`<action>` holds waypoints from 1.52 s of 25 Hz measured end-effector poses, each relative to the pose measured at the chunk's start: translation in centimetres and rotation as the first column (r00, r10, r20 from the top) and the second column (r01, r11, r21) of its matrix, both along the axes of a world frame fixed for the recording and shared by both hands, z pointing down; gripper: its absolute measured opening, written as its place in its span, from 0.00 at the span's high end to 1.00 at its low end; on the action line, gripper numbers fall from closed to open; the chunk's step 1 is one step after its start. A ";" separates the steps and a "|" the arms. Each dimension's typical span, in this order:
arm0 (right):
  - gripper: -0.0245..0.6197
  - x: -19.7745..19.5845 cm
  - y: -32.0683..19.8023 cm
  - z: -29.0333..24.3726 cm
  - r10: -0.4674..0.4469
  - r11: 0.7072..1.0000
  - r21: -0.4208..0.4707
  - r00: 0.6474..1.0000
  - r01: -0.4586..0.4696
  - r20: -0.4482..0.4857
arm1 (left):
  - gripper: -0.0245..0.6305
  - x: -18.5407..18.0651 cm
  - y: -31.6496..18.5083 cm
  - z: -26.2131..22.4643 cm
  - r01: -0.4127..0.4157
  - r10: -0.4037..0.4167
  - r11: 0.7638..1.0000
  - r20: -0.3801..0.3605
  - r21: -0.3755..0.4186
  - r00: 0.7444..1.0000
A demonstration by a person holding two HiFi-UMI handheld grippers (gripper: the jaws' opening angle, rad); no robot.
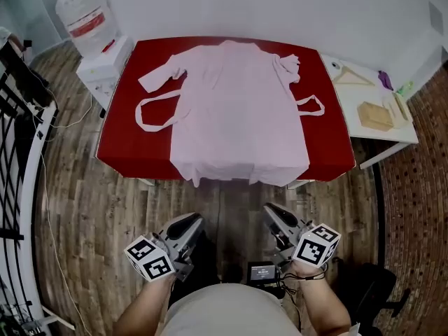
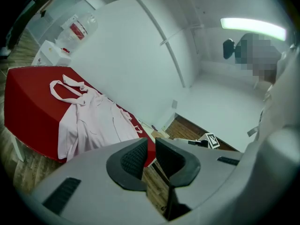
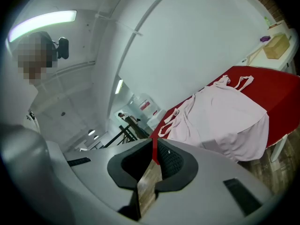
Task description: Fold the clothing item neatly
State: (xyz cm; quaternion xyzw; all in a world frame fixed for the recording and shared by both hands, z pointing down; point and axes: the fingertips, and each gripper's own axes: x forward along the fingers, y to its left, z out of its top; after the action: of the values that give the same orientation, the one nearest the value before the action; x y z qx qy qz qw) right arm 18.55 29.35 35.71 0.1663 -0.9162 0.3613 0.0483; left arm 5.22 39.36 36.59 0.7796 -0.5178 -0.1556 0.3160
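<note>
A pale pink robe [image 1: 238,110] lies spread flat on the red table [image 1: 122,145], its hem hanging over the near edge and its belt looping out on both sides. Both grippers hover low near my body, well short of the table and apart from the robe. My left gripper [image 1: 192,220] has its jaws nearly together with nothing between them. My right gripper [image 1: 270,211] is shut and empty too. In the left gripper view the robe [image 2: 93,121] lies far ahead past the gripper [image 2: 149,150]. The right gripper view shows the robe [image 3: 225,121] beyond the gripper [image 3: 154,150].
A white side table [image 1: 350,100] at the right holds a wooden hanger [image 1: 353,78] and a cardboard box [image 1: 376,115]. A water jug [image 1: 87,21] stands on a white cabinet at the left. A black railing [image 1: 21,117] runs along the left. Wooden floor lies between me and the table.
</note>
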 end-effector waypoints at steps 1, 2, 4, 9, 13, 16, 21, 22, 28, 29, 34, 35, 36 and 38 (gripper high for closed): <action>0.94 -0.8 -0.8 0.4 0.004 1.000 -0.001 1.000 -0.004 -0.015 | 0.92 -0.5 -0.8 0.3 -0.012 0.012 1.000 -0.004 -0.007 1.000; 0.94 -1.6 -1.5 0.7 0.009 1.000 -0.001 1.000 -0.009 -0.030 | 0.92 -1.0 -1.4 0.6 -0.025 0.025 1.000 -0.010 -0.013 1.000; 0.94 -3.2 -2.9 1.1 0.020 1.000 -0.001 0.999 -0.020 -0.050 | 0.92 -2.0 -2.5 1.2 -0.051 0.051 0.998 -0.022 -0.028 0.998; 0.94 -6.9 -5.9 1.0 0.043 0.999 0.024 0.995 -0.041 -0.090 | 0.92 -4.6 -4.8 1.7 -0.090 0.089 0.994 -0.019 -0.054 0.996; 0.94 -9.1 -8.1 0.5 0.056 0.997 0.067 0.989 -0.047 -0.137 | 0.88 -7.3 -6.2 2.3 -0.088 0.088 0.994 -0.011 -0.066 0.996; 0.94 -10.6 -9.5 0.0 0.055 0.993 0.112 0.983 -0.036 -0.173 | 0.84 -8.7 -6.9 2.6 -0.088 0.087 0.993 -0.010 -0.073 0.996; 0.94 -12.8 -11.5 -0.5 0.049 0.987 0.163 0.975 -0.013 -0.217 | 0.79 -9.8 -7.8 3.5 -0.074 0.075 0.993 -0.003 -0.093 0.997; 0.94 -13.2 -11.9 -0.6 0.046 0.985 0.170 0.974 -0.008 -0.221 | 0.78 -9.7 -8.0 3.7 -0.074 0.075 0.992 0.001 -0.097 0.997; 0.94 -15.4 -15.5 -1.1 0.002 0.969 0.241 0.967 0.062 -0.256 | 0.78 -9.0 -9.8 5.3 -0.071 0.075 0.988 0.021 -0.140 0.997; 0.94 -15.8 -16.3 -1.0 -0.006 0.966 0.249 0.965 0.074 -0.262 | 0.78 -8.9 -10.3 5.6 -0.067 0.071 0.987 0.024 -0.149 0.997; 0.94 -17.6 -20.6 0.3 -0.059 0.957 0.257 0.954 0.138 -0.293 | 0.78 -8.2 -13.2 7.0 -0.007 0.017 0.982 0.051 -0.191 0.999; 0.94 -17.9 -21.6 0.7 -0.070 0.955 0.255 0.951 0.151 -0.300 | 0.78 -8.1 -13.8 7.3 0.007 0.004 0.980 0.056 -0.197 0.998; 0.94 -18.3 -22.5 1.1 -0.081 0.954 0.252 0.948 0.163 -0.306 | 0.78 -8.0 -14.5 7.5 0.021 -0.010 0.979 0.059 -0.203 0.998; 0.94 -19.0 -24.4 1.9 -0.101 0.953 0.241 0.944 0.182 -0.314 | 0.78 -7.9 -15.9 8.0 0.049 -0.036 0.975 0.063 -0.216 0.997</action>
State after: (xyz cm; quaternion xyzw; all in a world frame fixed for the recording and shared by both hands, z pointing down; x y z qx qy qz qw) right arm -0.46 4.93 37.58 0.1572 -0.9483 0.2009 0.1891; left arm -2.64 23.48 44.61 0.7333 -0.5573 -0.0819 0.3808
